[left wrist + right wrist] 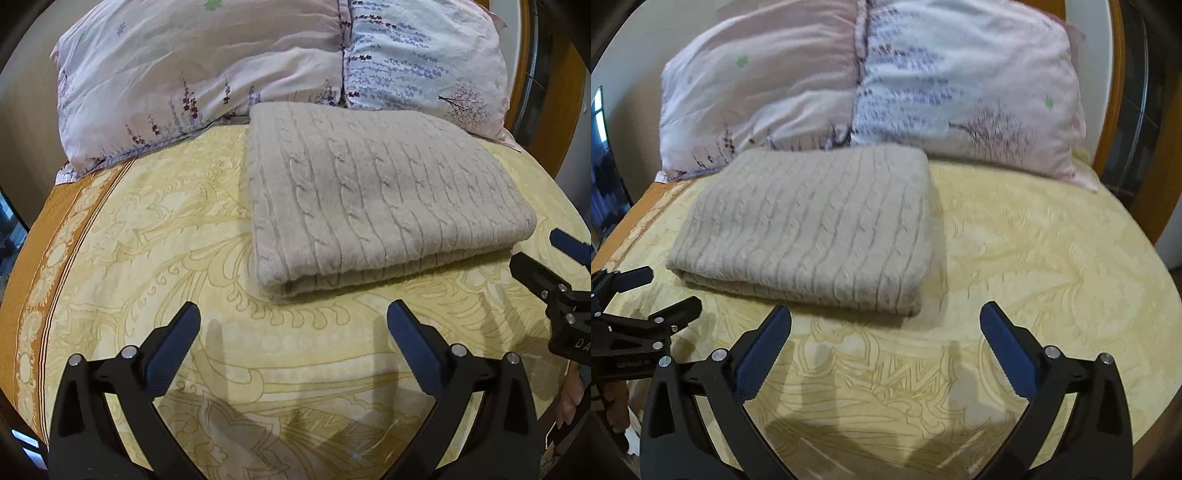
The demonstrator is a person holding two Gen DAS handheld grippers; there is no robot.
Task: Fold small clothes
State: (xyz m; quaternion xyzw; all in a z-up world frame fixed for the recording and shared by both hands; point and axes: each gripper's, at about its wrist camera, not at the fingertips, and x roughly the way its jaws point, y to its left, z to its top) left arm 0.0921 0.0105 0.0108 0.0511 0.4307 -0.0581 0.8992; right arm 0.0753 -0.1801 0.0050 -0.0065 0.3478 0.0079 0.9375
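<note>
I see the beige cable-knit sweater [384, 199] folded into a neat rectangle, lying flat on the yellow patterned bedspread [155, 229], centre right in the left wrist view and centre left in the right one. Behind it, across the top of the frame, sits a floral pillow [207, 70]. My left gripper [293, 323] and right gripper [885, 321] both hang released, nothing between the jaws, just short of the sweater's near edge.

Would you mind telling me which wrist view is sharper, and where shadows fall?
Left wrist view: crisp, the sweater cable knit clear. Right wrist view: motion-blurred, the pillow print smeared. In both, finger shadows fall on the bedspread below the open left gripper and right gripper.
</note>
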